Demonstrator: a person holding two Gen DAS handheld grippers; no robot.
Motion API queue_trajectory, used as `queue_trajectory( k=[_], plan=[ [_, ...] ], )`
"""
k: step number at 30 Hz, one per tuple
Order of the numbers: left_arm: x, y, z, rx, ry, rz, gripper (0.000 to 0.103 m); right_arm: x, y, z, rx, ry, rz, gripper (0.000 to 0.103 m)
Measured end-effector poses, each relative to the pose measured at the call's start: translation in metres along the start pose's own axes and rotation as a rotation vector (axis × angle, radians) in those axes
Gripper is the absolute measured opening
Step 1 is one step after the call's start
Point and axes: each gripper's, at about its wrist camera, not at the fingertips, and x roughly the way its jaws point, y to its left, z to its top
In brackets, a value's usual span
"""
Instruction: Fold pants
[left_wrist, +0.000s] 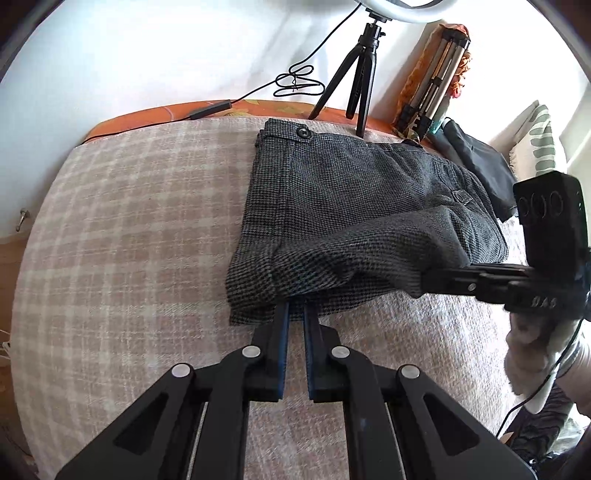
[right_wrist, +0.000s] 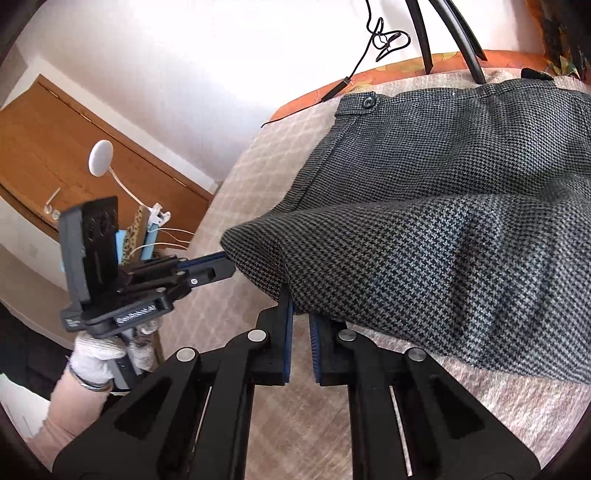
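Pants (left_wrist: 354, 206), 1 pair, pinched by 2 grippers: left gripper (left_wrist: 295, 308), right gripper (right_wrist: 301, 314)

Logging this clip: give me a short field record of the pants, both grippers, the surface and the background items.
garment: grey houndstooth pants, partly folded, waistband button at the far end
fold state: near edge lifted off the surface and carried over the lower layer
left gripper: shut on the pants' near edge, fingertips under the cloth
right gripper: shut on the same lifted edge, further right
surface: beige checked blanket
background: black mini tripod with ring light, folded tripod, dark cloth
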Motion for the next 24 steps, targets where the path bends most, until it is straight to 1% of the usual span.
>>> queue_trajectory(
  k=[2, 3, 6, 7, 8, 12, 13, 14, 16, 18, 19, 20, 22, 24],
  plan=[
    [-0.009, 0.001, -0.006, -0.001, -0.020, 0.010, 0.005, -0.006, 0.001, -0.006, 0.033, 0.039, 0.030, 0.009],
    [-0.015, 0.001, -0.008, 0.002, -0.031, 0.008, 0.005, -0.004, 0.000, -0.010, 0.038, 0.062, 0.019, 0.009],
    [-0.030, -0.003, -0.013, 0.017, -0.067, 0.014, 0.005, 0.019, -0.007, -0.027, 0.028, 0.171, -0.085, 0.009],
    [-0.032, -0.005, -0.012, 0.015, -0.075, 0.011, 0.005, 0.027, -0.009, -0.032, 0.022, 0.197, -0.121, 0.009],
    [-0.033, -0.007, -0.010, 0.014, -0.078, 0.000, 0.005, 0.031, -0.010, -0.034, 0.021, 0.198, -0.131, 0.009],
    [-0.014, -0.027, 0.002, 0.063, -0.064, -0.025, 0.005, 0.021, -0.008, -0.034, 0.034, 0.154, -0.107, 0.010],
    [-0.005, -0.033, 0.004, 0.079, -0.049, -0.033, 0.005, 0.015, -0.007, -0.035, 0.024, 0.145, -0.109, 0.012],
    [0.007, -0.037, 0.007, 0.094, -0.028, -0.026, 0.005, 0.007, -0.006, -0.036, 0.016, 0.133, -0.112, 0.012],
    [0.028, -0.040, 0.009, 0.118, 0.024, 0.016, 0.005, -0.011, -0.005, -0.038, -0.003, 0.106, -0.139, 0.013],
    [0.050, -0.036, 0.007, 0.129, 0.095, 0.043, 0.005, -0.031, -0.008, -0.039, -0.018, 0.071, -0.179, 0.020],
    [0.061, -0.035, 0.004, 0.146, 0.143, 0.050, 0.005, -0.043, -0.012, -0.038, -0.018, 0.046, -0.199, 0.031],
    [0.059, -0.035, 0.002, 0.175, 0.105, 0.043, 0.005, -0.056, -0.017, -0.039, -0.012, 0.017, -0.217, 0.041],
    [0.059, -0.036, 0.000, 0.194, 0.102, 0.046, 0.005, -0.079, -0.027, -0.039, 0.005, -0.025, -0.252, 0.045],
    [0.060, -0.038, 0.000, 0.203, 0.103, 0.059, 0.006, -0.095, -0.041, -0.042, 0.028, -0.050, -0.283, 0.045]
  ],
)
